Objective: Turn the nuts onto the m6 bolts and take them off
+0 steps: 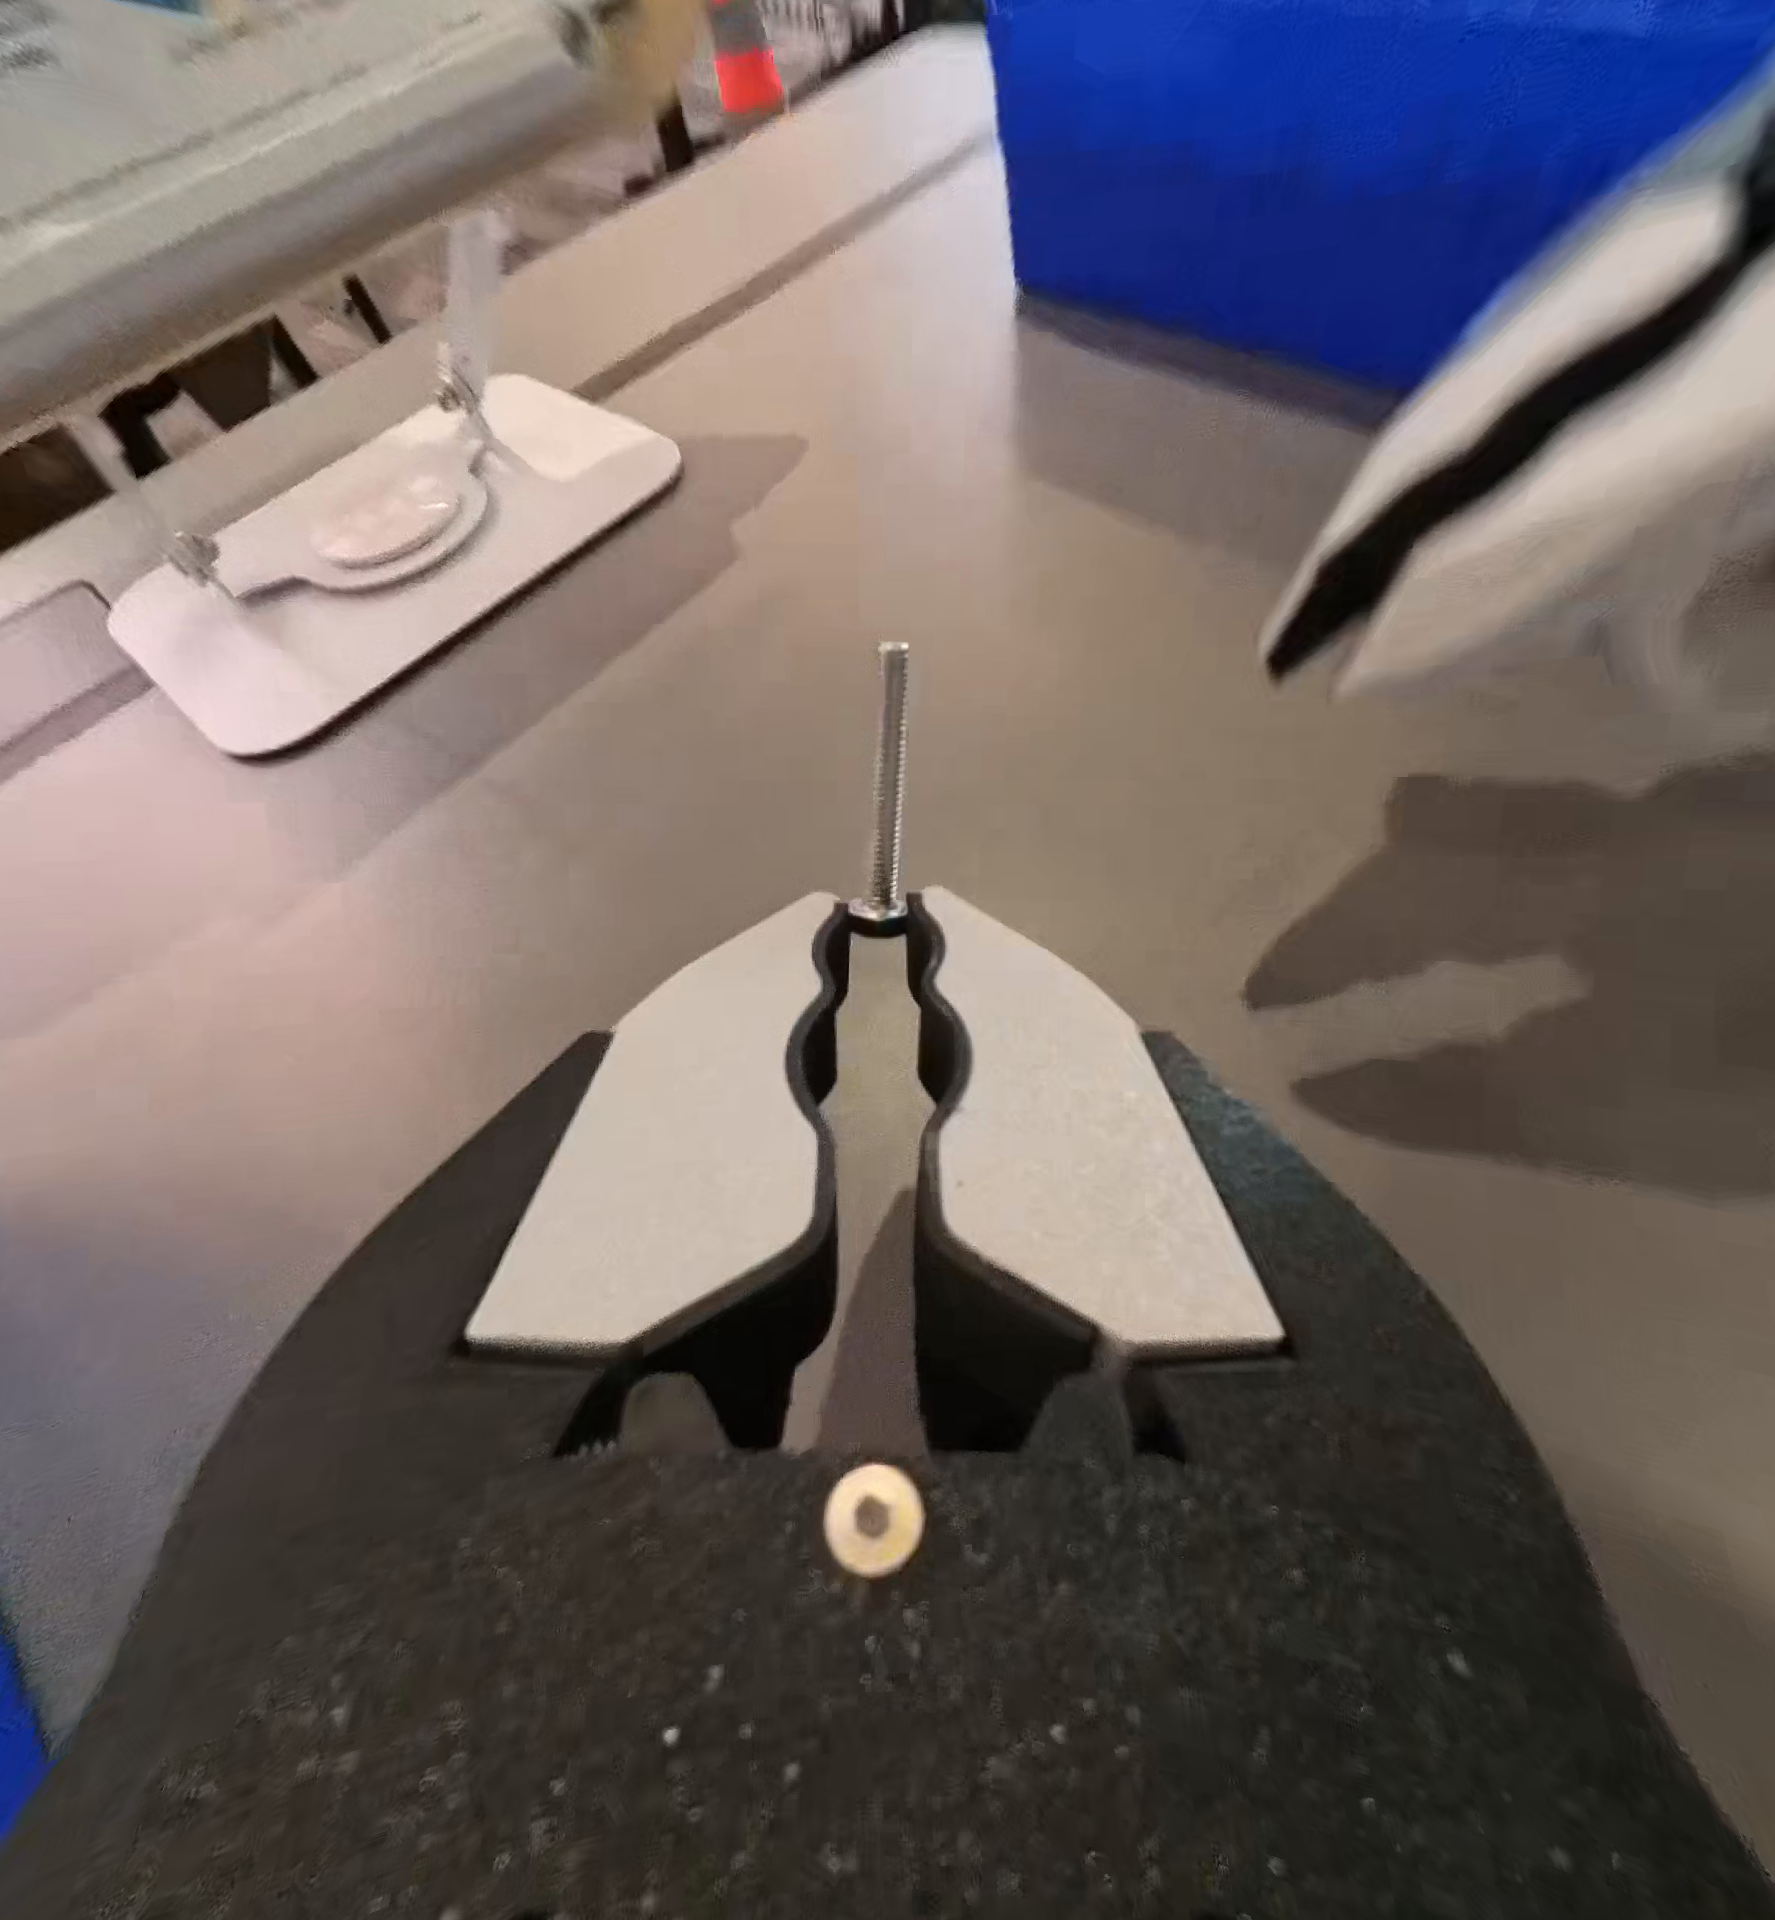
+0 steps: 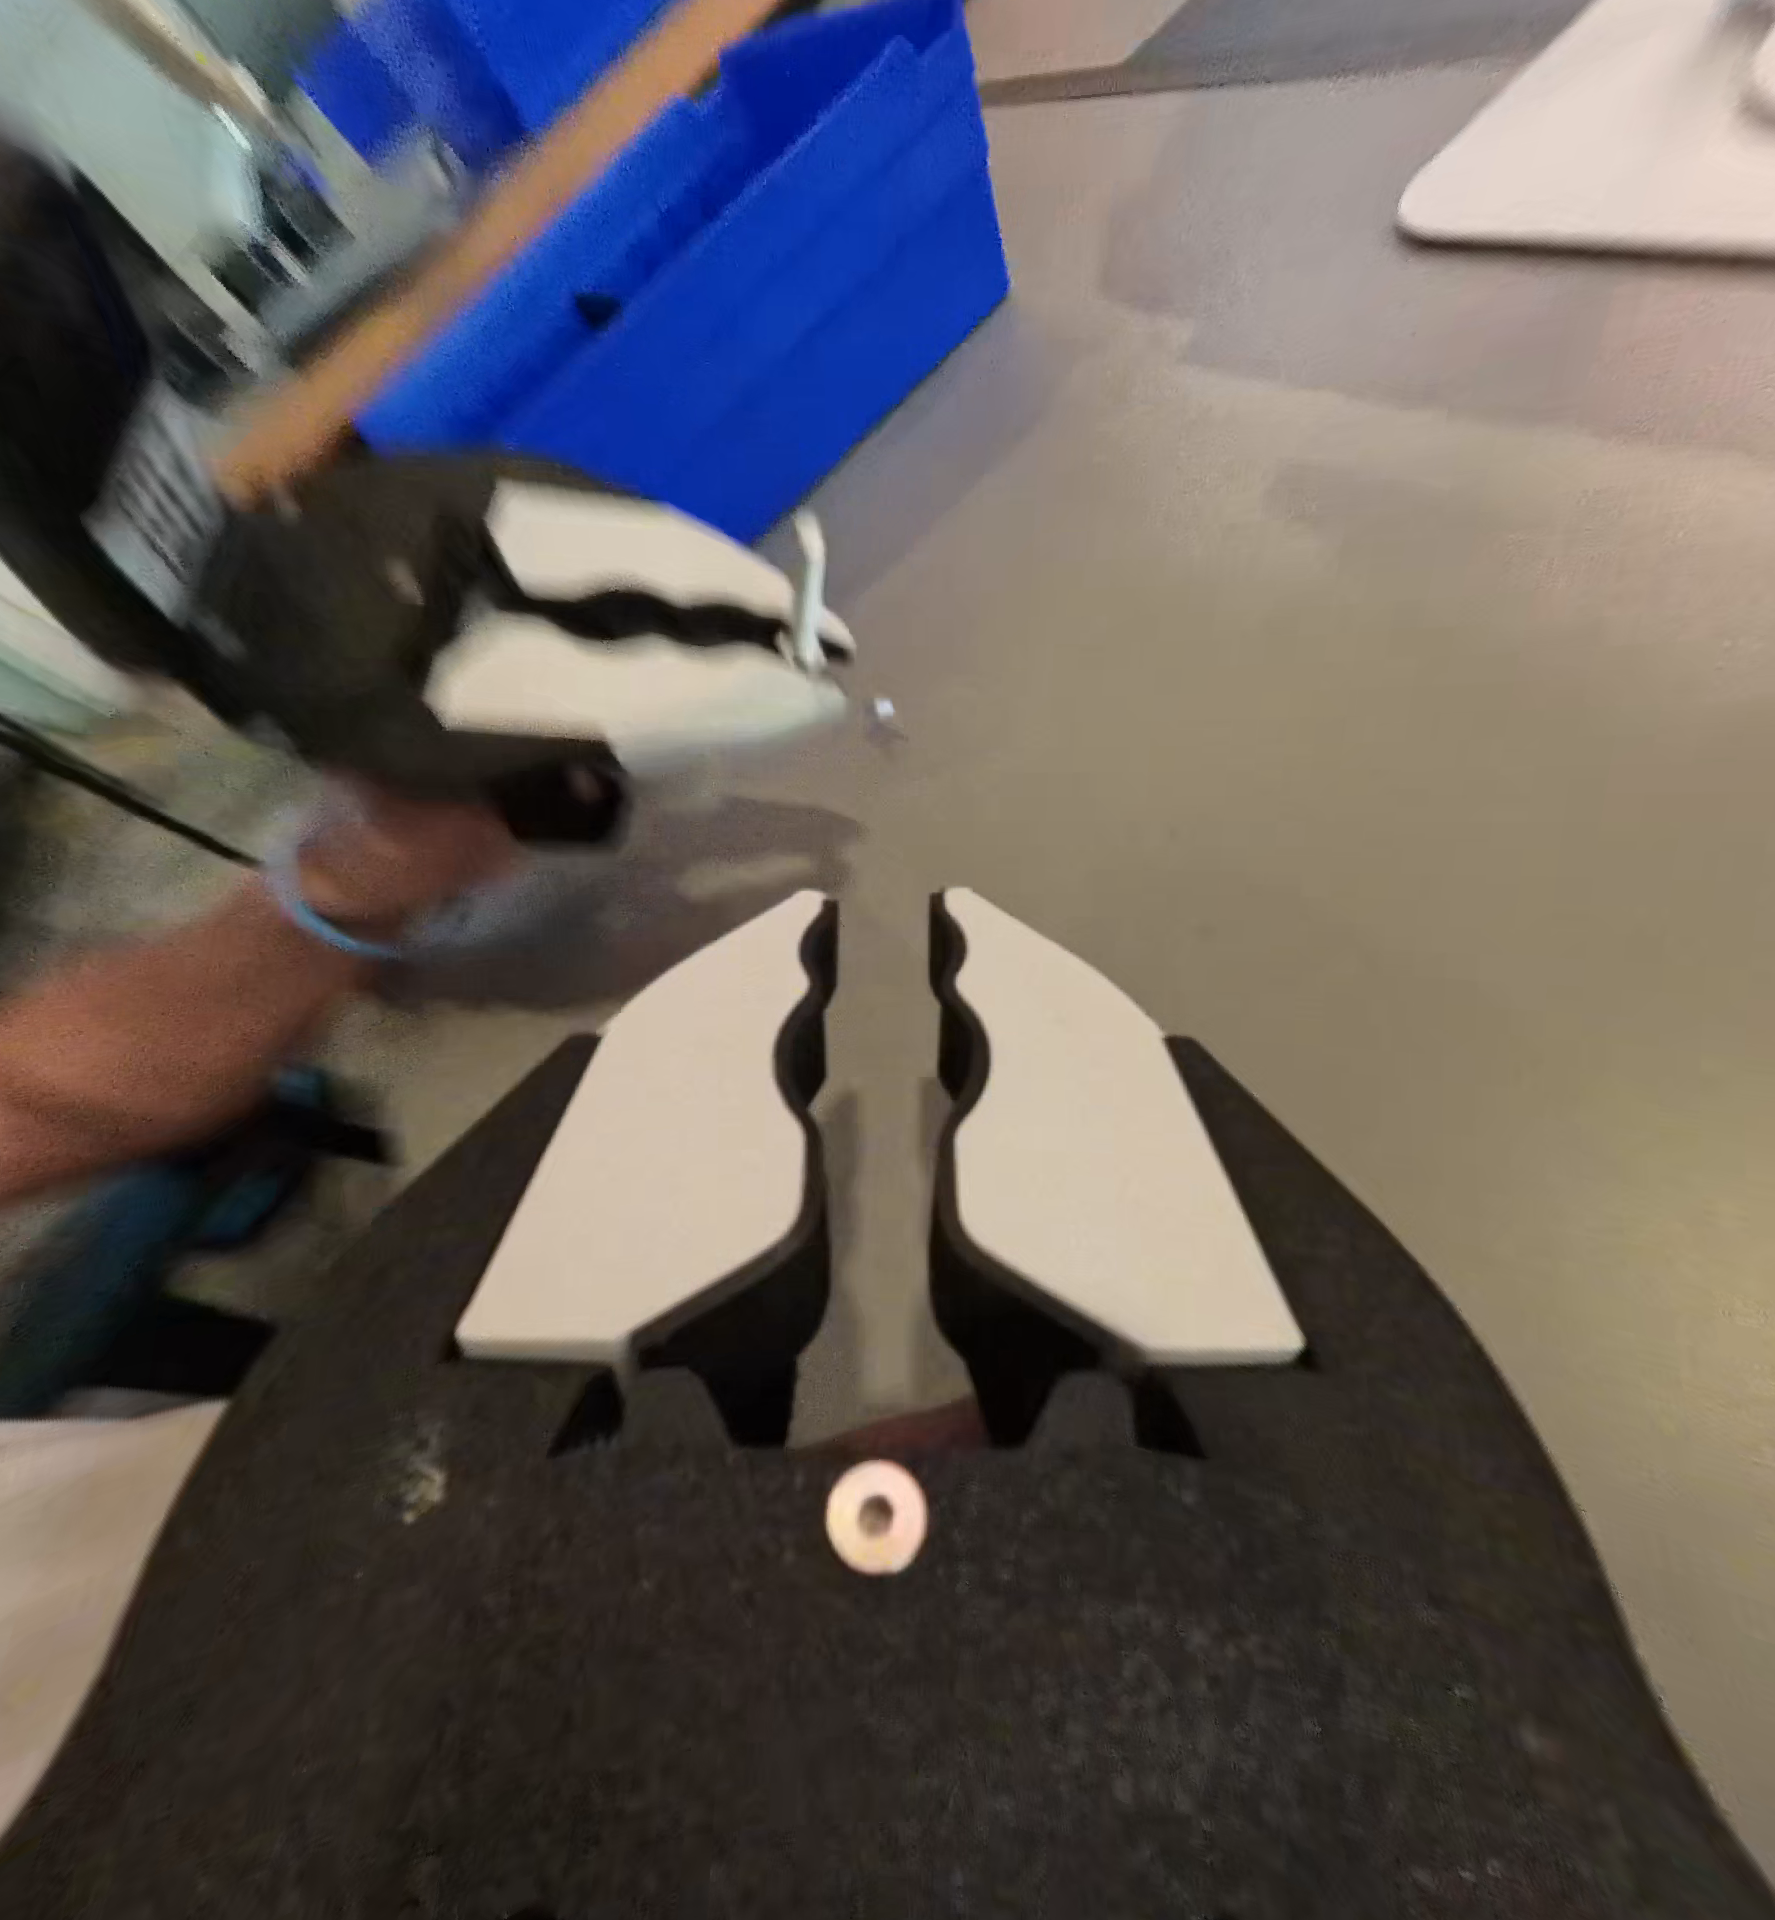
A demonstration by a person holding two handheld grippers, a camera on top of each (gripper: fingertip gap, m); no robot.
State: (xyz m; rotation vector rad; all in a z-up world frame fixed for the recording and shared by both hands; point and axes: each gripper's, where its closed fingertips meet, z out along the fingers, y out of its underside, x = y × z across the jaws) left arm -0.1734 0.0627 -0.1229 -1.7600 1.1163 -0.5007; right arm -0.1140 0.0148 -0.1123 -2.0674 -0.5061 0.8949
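Observation:
My left gripper (image 1: 878, 914) is shut on the head of a silver bolt (image 1: 891, 769), whose bare threaded shaft stands straight up above the fingertips. The right wrist view shows the same gripper, blurred, at the left with the bolt (image 2: 810, 592) at its tip. A small silver nut (image 2: 883, 712) lies on the grey table (image 2: 1382, 727) just beyond that tip. My right gripper (image 2: 883, 914) is open with nothing between its pads, above the table and short of the nut. It also shows blurred at the upper right of the left wrist view (image 1: 1309, 634).
A blue bin (image 1: 1330, 156) stands at the back of the table and also shows in the right wrist view (image 2: 758, 312). A white flat stand base (image 1: 395, 561) sits at the far left. A person's hand (image 2: 135, 1039) holds the left gripper.

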